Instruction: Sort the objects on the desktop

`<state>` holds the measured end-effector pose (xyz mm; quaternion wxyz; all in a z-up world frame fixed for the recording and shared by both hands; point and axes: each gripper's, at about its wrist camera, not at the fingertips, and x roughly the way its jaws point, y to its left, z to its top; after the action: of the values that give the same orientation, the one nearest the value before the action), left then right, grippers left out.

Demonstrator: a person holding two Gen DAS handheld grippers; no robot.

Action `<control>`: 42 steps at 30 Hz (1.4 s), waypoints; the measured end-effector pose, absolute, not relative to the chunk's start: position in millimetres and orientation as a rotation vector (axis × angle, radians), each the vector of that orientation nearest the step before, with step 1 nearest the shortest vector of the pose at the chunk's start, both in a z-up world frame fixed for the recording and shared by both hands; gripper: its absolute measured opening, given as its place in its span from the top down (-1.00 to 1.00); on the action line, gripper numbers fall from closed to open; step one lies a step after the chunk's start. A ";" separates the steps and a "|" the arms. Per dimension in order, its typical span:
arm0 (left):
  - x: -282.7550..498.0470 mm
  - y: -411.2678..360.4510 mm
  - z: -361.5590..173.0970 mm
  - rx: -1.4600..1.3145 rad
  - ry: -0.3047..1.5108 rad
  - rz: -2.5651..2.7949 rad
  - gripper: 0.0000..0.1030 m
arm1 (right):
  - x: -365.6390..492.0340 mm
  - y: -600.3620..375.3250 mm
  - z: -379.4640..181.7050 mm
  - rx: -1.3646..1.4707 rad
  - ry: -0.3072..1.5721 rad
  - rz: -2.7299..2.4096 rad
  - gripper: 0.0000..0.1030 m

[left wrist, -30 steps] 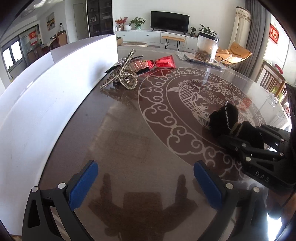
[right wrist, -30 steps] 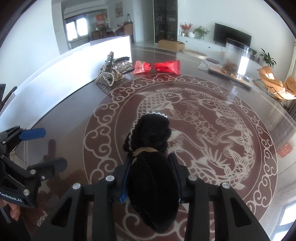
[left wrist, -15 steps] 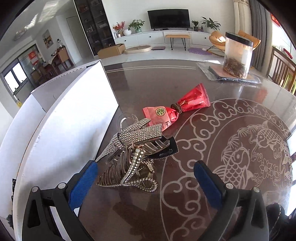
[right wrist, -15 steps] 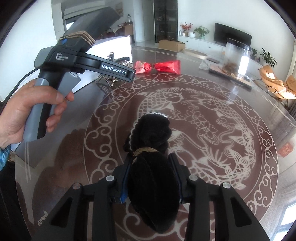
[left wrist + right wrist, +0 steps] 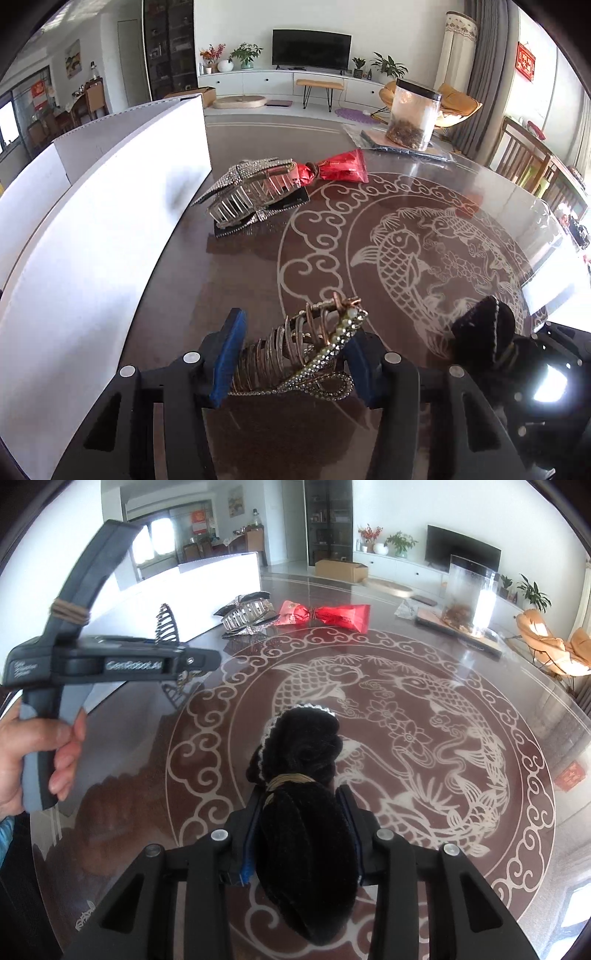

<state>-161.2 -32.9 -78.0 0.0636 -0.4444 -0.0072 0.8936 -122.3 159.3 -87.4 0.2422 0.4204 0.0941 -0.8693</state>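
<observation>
While the left gripper point(image 5: 291, 354) closes its jaws on one bronze rhinestone hair claw point(image 5: 295, 354), the right gripper point(image 5: 301, 834) pinches one black scrunchie point(image 5: 303, 794); two more hair clips point(image 5: 255, 192) and one red packet point(image 5: 338, 168) lie on the table point(image 5: 240, 277) beside a white box point(image 5: 92, 229)

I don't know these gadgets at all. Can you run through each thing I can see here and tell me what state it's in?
Left gripper: jaws closing on the gold hair claw.
Gold hair claw: between the left pads, off the table.
Right gripper: shut on the black scrunchie.
Black scrunchie: clamped, bunched.
Silver hair clip: lying on the table, beside the white box.
Red packet: lying flat, tied at the middle.
Clear jar: upright, lid on.
White box: standing along the table's edge.
</observation>
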 end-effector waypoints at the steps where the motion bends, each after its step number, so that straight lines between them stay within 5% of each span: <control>1: -144.8 -32.4 -78.0 -1.347 -0.046 2.689 -0.01 | -122.5 160.2 -87.3 1.151 0.252 -2.380 0.24; 5: -101.5 -23.8 -86.3 -1.354 0.037 2.740 -0.03 | -123.9 162.7 -87.0 1.158 0.242 -2.394 0.24; 7: -95.6 -22.1 -92.0 -1.389 0.075 2.746 -0.37 | -123.0 160.9 -87.1 1.157 0.259 -2.398 0.23; 12: -96.5 -29.3 -102.0 -1.421 0.045 2.758 -0.60 | -121.2 155.8 -87.8 1.155 0.308 -2.403 0.14; 15: -96.0 -29.9 -103.3 -1.417 0.045 2.761 -0.61 | -124.9 160.5 -89.4 1.181 0.294 -2.432 -0.17; 25: -98.2 -30.7 -102.5 -1.418 0.043 2.758 -0.64 | -125.7 161.6 -89.7 1.188 0.286 -2.441 -0.23; 32: -97.3 -30.1 -101.3 -1.420 0.045 2.746 -0.68 | -126.6 160.8 -91.4 1.200 0.291 -2.436 -0.48; 39: -97.0 -30.3 -100.9 -1.417 0.045 2.742 -0.66 | -127.2 160.9 -91.5 1.200 0.287 -2.431 -0.50; 40: -95.8 -31.0 -99.3 -1.396 0.030 2.741 -0.38 | -127.2 160.9 -91.5 1.200 0.287 -2.431 -0.49; 42: -92.5 -33.2 -95.6 -1.356 -0.032 2.713 -0.22 | -125.8 161.9 -89.4 1.182 0.277 -2.438 -0.08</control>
<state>-92.5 -33.2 -95.6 0.0542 -0.4465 -0.0105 0.8931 -125.8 161.9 -89.4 0.2077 0.4246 0.0995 -0.8756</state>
